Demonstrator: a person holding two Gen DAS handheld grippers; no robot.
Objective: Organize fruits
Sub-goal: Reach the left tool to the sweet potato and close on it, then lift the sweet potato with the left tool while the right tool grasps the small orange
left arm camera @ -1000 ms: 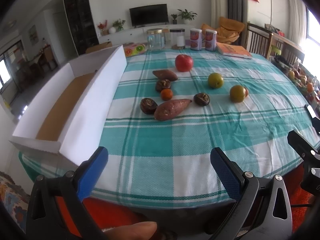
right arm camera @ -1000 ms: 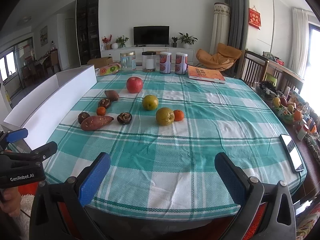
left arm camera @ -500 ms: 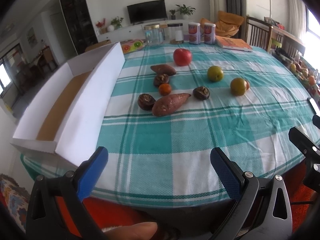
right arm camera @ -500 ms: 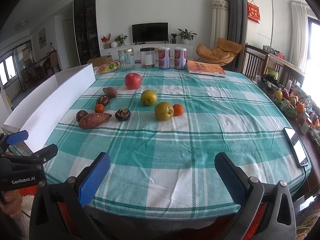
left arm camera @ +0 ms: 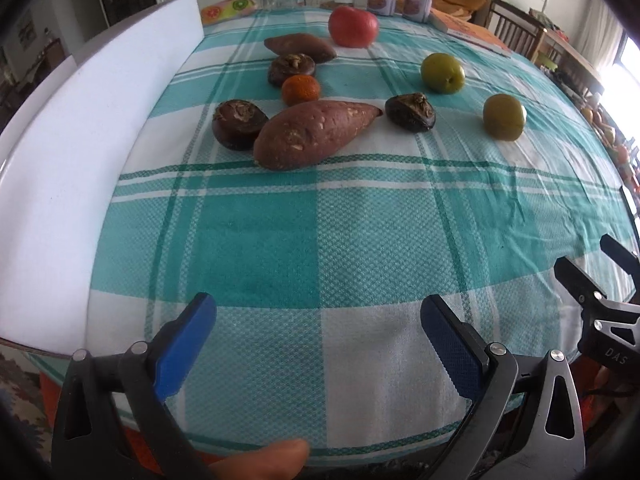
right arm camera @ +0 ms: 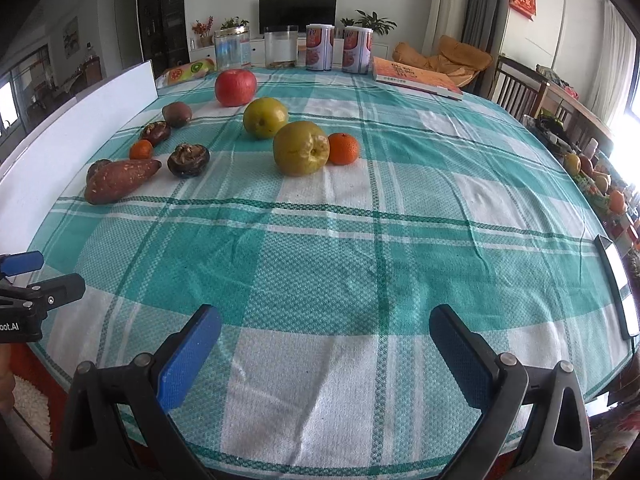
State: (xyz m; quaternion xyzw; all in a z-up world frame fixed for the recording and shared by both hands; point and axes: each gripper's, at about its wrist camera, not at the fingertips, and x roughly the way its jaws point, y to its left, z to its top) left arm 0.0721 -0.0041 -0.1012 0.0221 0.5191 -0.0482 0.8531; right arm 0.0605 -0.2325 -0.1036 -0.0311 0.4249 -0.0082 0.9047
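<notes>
Produce lies on a teal checked tablecloth (left arm camera: pixel 312 232): a large sweet potato (left arm camera: pixel 312 133), a smaller sweet potato (left arm camera: pixel 300 48), three dark brown fruits (left arm camera: pixel 239 123), a small orange (left arm camera: pixel 301 90), a red apple (left arm camera: pixel 353 26) and two green fruits (left arm camera: pixel 442 72). In the right wrist view a green fruit (right arm camera: pixel 301 148) touches a second small orange (right arm camera: pixel 343 148). My left gripper (left arm camera: pixel 318 322) is open and empty over the near cloth. My right gripper (right arm camera: pixel 325 332) is open and empty near the table's front edge.
A long white cardboard box (left arm camera: pixel 80 152) runs along the table's left edge. Glass jars (right arm camera: pixel 232 47), two cans (right arm camera: pixel 319 48) and a book (right arm camera: pixel 416 78) stand at the far edge. A phone (right arm camera: pixel 618 280) lies at the right edge.
Both grippers have moved forward and lower toward the table. The produce looks much closer in the left wrist view. Nothing on the table has moved.
</notes>
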